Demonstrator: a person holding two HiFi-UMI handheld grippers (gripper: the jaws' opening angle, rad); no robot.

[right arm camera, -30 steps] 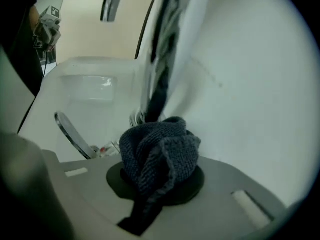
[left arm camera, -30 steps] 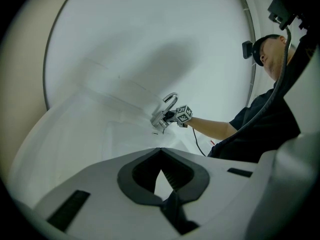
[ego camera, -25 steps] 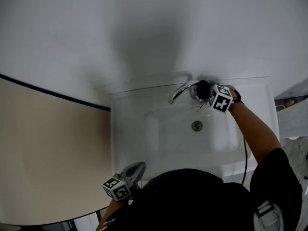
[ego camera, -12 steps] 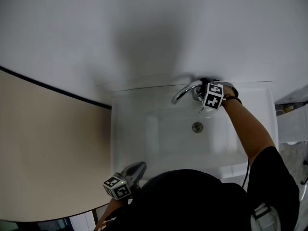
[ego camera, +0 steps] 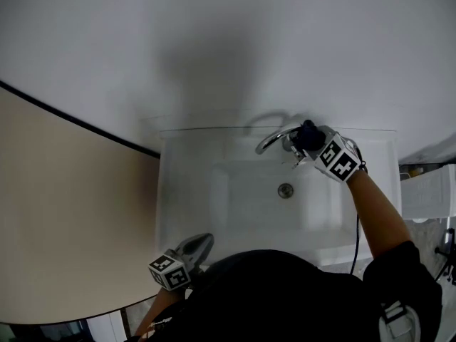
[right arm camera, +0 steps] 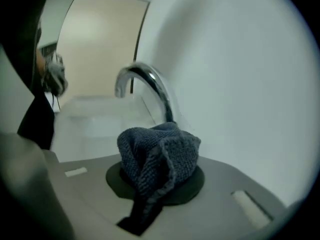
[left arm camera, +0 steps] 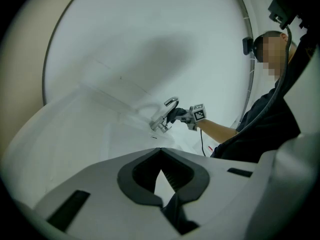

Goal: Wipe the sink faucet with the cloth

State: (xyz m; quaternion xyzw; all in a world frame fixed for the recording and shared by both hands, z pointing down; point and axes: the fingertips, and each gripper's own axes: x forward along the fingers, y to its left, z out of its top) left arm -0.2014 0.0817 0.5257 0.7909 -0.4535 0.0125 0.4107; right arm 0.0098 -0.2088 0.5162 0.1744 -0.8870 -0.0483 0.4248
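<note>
White sink (ego camera: pixel 187 191), faucet (ego camera: pixel 273 140) spout arcing leftward, right tongs (ego camera: pixel 307 140) clamped on cloth (right arm camera: pixel 159 154), left tongs (ego camera: pixel 205 244) together

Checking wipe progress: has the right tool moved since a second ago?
Yes. Against the drain, the right tool has shifted toward the picture's right, its cloth kept by the faucet base.
</note>
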